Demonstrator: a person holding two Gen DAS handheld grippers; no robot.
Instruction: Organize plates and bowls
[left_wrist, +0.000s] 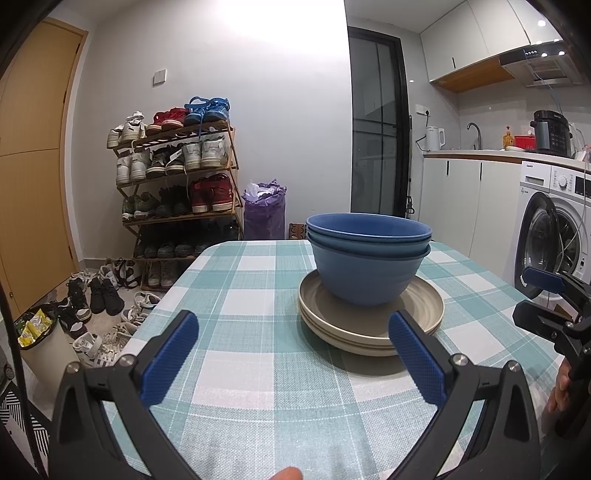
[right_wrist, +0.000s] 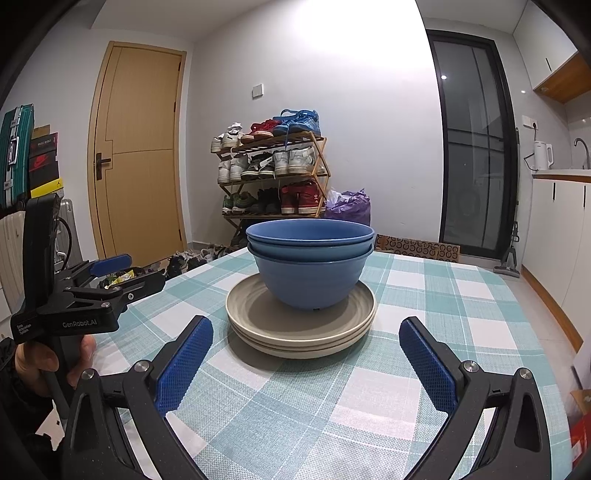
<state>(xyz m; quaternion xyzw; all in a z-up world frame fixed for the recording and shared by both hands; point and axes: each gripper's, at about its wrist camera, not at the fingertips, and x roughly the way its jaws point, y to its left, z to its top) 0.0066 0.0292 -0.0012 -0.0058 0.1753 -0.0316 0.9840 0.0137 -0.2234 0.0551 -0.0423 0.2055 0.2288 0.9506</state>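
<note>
With the left hand-held gripper (left_wrist: 293, 356) and right hand-held gripper (right_wrist: 306, 363) both spread wide and empty, the nested blue bowls (right_wrist: 309, 267) sit on the stacked beige plates (right_wrist: 301, 325) mid-worktop (right_wrist: 443, 350), and a careless nudge could probably topple them.

Nested blue bowls (right_wrist: 310, 266) upright atop stacked beige plates (right_wrist: 301, 325), mid-table.
</note>
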